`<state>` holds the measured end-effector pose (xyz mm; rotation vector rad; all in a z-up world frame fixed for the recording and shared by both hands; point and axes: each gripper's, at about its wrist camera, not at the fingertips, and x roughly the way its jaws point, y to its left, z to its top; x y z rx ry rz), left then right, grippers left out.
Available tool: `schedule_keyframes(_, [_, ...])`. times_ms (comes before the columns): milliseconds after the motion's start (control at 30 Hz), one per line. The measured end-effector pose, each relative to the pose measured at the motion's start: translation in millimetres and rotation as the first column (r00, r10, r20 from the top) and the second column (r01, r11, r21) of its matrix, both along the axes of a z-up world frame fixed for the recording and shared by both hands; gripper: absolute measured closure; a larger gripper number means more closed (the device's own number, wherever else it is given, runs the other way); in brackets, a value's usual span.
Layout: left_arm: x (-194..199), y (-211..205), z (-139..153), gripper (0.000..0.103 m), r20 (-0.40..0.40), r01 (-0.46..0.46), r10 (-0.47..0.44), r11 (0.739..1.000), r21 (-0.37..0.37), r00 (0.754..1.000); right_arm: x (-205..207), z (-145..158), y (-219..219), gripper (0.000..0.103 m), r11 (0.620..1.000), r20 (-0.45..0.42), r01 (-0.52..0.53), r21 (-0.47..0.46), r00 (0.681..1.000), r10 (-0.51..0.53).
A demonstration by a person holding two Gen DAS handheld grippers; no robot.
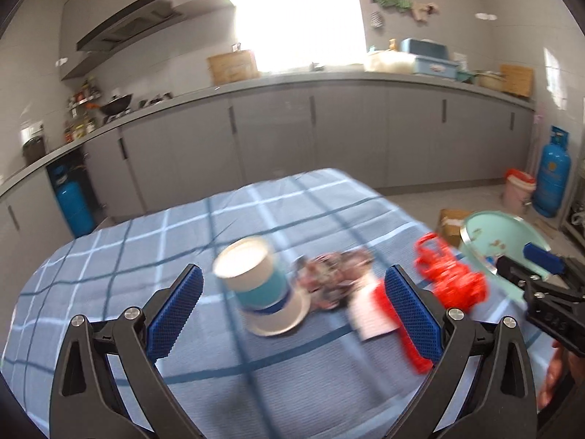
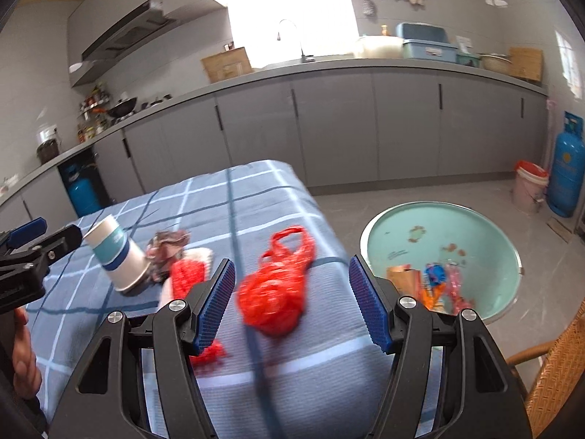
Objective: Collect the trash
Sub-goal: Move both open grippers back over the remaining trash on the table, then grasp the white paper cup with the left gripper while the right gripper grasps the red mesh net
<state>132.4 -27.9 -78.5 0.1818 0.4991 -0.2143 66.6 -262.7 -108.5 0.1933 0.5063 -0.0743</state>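
Here, left gripper (image 1: 294,307) spread before cup (image 1: 261,285)

no legible text, labels (all blurred)

- The paper cup (image 1: 261,285) and the crumpled wrapper (image 1: 334,280) beside it are motion-blurred — the wrapper's print cannot be read.
- The red plastic bag (image 2: 276,285) is smeared; its knot is unclear.
- The right pad of the left claw (image 1: 292,309) hides part of the red-and-white packet (image 1: 373,311).
- The right claw (image 2: 292,303) covers the near rim of the green basin (image 2: 486,226) — the scraps inside are too small to tell.
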Motion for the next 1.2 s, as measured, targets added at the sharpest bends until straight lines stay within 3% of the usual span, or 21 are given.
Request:
schedule_keyframes(200, [-1.1, 28.3, -19.4, 0.005, -0.040, -0.039, 0.039, 0.999, 0.012, 0.998, 3.9, -2.4, 43.8, 0.038, 0.995, -0.014, -0.089, -0.042, 0.996, 0.089])
schedule_keyframes(433, [12.8, 50.0, -28.0, 0.005, -0.084, -0.085, 0.081, 0.995, -0.044, 0.993, 12.1, -17.8, 81.3, 0.038, 0.982, -0.048, -0.167, -0.094, 0.985, 0.163])
schedule_keyframes(1033, [67.9, 21.6, -50.3, 0.005, -0.104, -0.079, 0.079, 0.997, 0.006, 0.991, 23.3, -40.5, 83.1, 0.038, 0.979, -0.098, -0.175, -0.105, 0.981, 0.165])
schedule_keyframes(1200, [74.5, 21.0, -53.5, 0.005, -0.122, -0.082, 0.079, 0.996, -0.019, 0.989, 24.7, -44.3, 81.8, 0.039, 0.979, -0.101, -0.171, -0.108, 0.982, 0.160])
